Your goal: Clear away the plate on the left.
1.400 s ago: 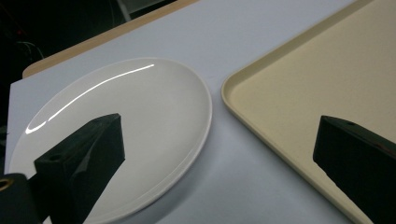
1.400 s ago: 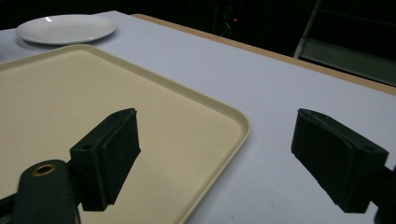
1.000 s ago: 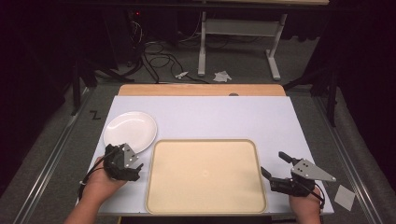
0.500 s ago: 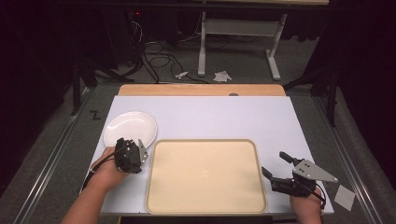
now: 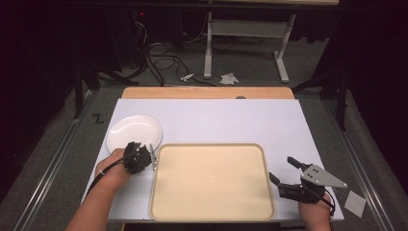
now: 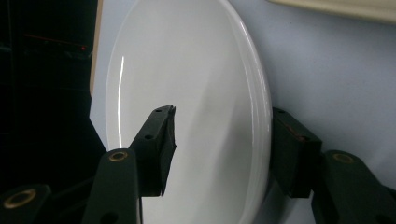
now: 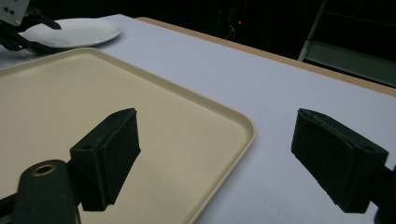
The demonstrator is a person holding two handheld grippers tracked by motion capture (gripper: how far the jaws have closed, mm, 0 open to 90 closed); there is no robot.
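Since a second ago the left gripper (image 5: 150, 156) has moved forward from the near left corner of the tray to the near rim of the round white glossy plate (image 5: 133, 133), while the right gripper (image 5: 285, 169) has kept its place by the tray's right side. The left gripper's black fingers (image 6: 156, 149) have just been closing, and the plate's edge is between them: in the left gripper view one finger lies over the plate's inner face and the other sits outside the rim against the counter, with a gap still showing on the inner side, so the pads do not yet press on the plate. The plate rests flat on the white-covered counter (image 5: 216, 120) at its left side, just beside the far left corner of the large rectangular cream plastic tray (image 5: 211, 180) and apart from it. The tray lies at the near middle of the counter with nothing on it. The right gripper is held low over the counter just off the tray's right edge, its fingers (image 7: 109, 154) spread wide and holding nothing; in the right gripper view one finger hangs over the tray's rim and the other over bare counter. A grey three-cornered plate (image 5: 323, 175) tops the right gripper.
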